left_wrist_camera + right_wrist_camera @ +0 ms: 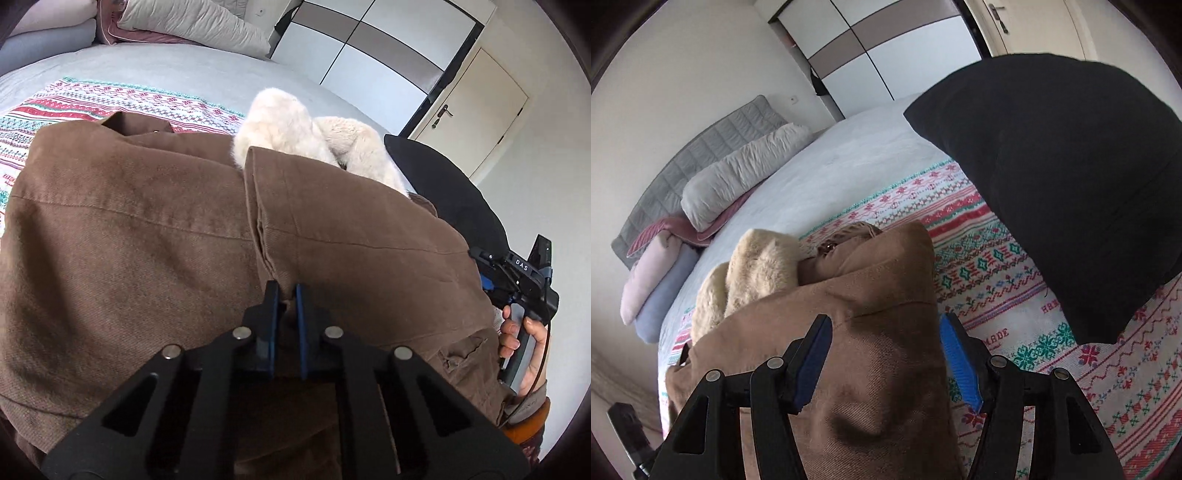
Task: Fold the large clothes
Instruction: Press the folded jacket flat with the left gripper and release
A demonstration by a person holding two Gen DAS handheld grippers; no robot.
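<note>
Brown coat (147, 229) – left tool (286, 295) pinching it, right tool (517, 275) marked "DAS"

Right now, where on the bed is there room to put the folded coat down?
The plain grey sheet between the pillows and the patterned blanket is bare. A strip of blanket between the brown coat and the black garment is free too. It is crowded around the coat's furry collar.

coats – 1 brown coat (155, 236) | tools – 2 | pillows (738, 177) – 3
</note>
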